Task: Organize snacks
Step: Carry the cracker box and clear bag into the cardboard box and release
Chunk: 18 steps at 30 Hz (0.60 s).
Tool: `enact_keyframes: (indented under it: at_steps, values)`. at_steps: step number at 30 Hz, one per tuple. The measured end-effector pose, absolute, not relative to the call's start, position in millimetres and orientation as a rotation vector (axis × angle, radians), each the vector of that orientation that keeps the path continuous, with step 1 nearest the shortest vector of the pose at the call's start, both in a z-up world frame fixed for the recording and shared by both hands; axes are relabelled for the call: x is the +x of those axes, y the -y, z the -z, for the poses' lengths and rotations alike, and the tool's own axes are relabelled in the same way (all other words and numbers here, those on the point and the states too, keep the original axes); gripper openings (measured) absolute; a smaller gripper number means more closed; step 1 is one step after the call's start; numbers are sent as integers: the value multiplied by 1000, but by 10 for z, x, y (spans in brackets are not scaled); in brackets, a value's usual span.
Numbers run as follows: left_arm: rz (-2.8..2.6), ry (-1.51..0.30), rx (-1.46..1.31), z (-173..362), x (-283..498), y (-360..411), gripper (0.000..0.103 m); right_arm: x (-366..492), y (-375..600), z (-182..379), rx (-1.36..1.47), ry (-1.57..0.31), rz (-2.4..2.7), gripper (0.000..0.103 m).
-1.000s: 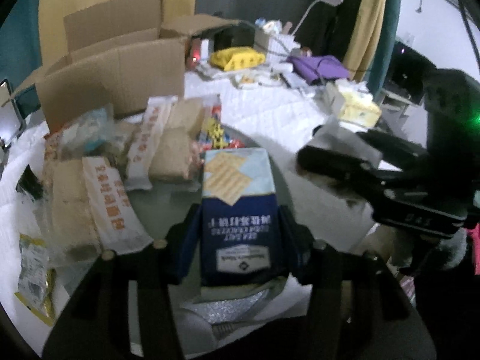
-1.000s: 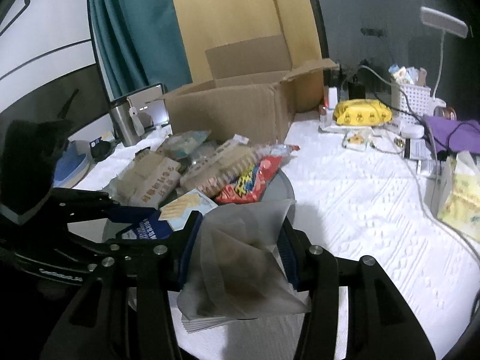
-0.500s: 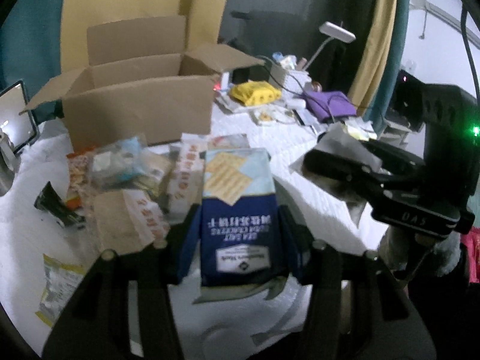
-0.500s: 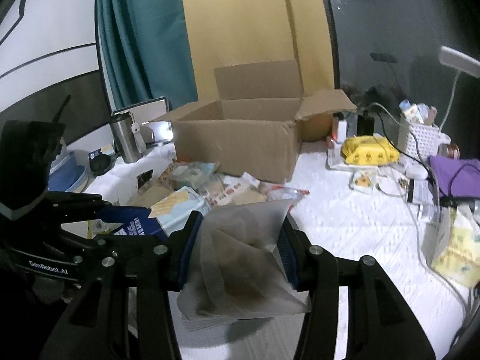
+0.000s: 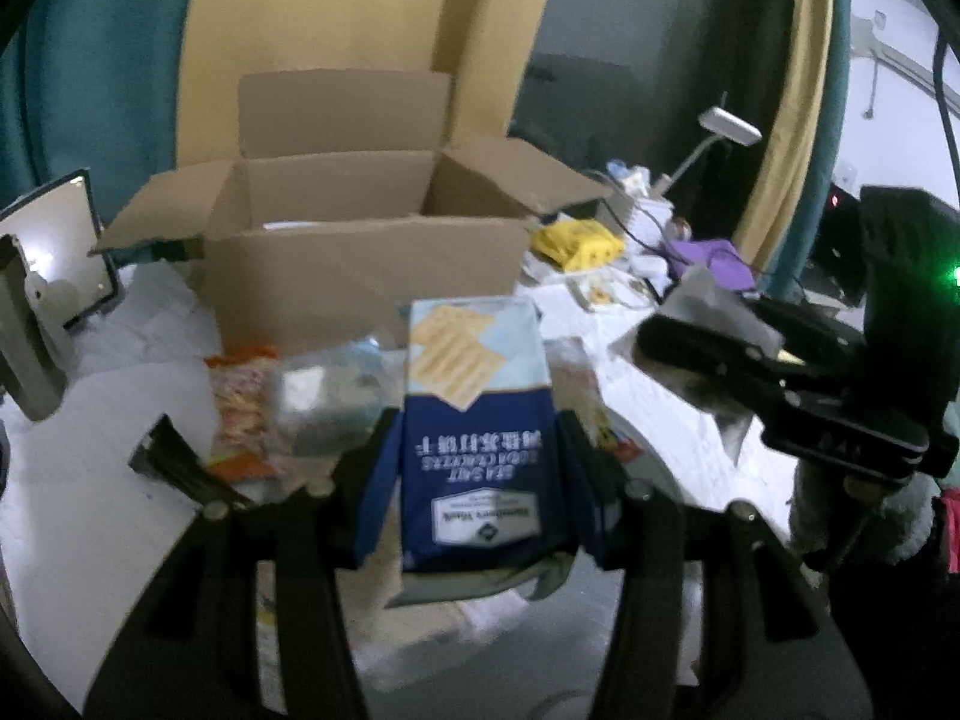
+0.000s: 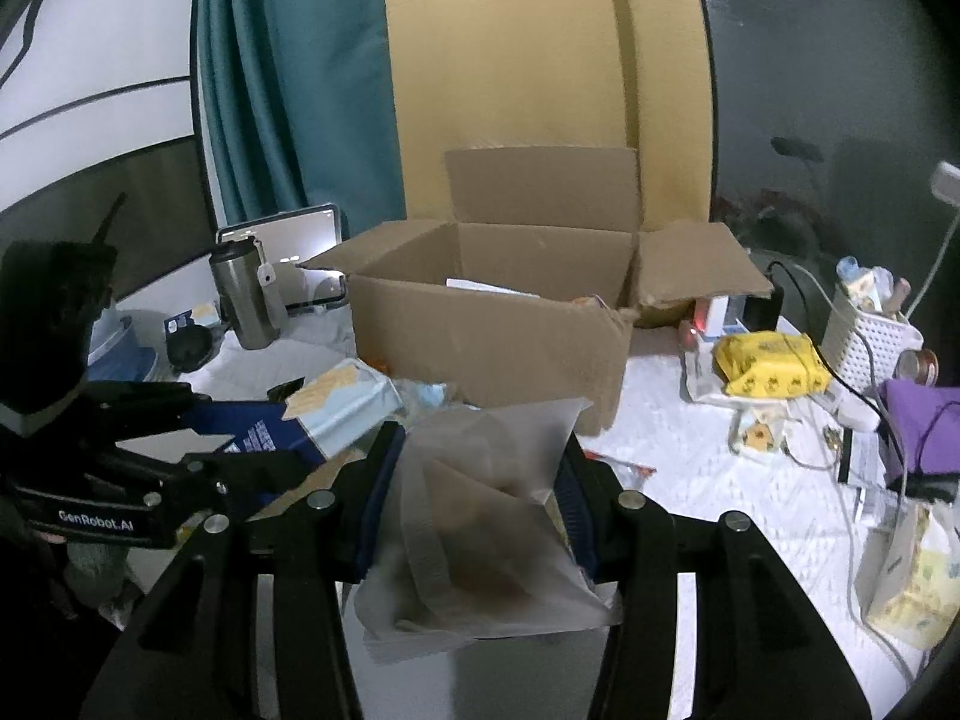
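While several snacks (image 5: 252,408) lie before the box (image 5: 366,276), our left gripper (image 5: 480,456) jaws grasp crackers (image 5: 480,414), right gripper (image 6: 474,498) jaws a pouch (image 6: 486,516); neither boxed.

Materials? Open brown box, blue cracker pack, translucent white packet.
Open brown box: matte corrugated cardboard, creased flaps. Blue cracker pack: printed film or coated paper, faint sheen, soft edges. Translucent white packet: frosted plastic film, likely; dark contents show through.
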<state>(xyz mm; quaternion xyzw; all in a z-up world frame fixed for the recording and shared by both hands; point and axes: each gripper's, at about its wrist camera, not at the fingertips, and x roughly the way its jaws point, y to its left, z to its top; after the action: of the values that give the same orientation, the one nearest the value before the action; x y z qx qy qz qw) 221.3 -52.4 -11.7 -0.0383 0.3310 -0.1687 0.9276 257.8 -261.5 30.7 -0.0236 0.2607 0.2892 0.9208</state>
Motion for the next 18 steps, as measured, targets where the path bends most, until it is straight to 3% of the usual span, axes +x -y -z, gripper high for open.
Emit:
enact_keyframes:
  at_steps: [18]
  values:
    - [257,-595,-75,-114,2832,-120,52,3257,2142,-480,-77,-537,-574,51]
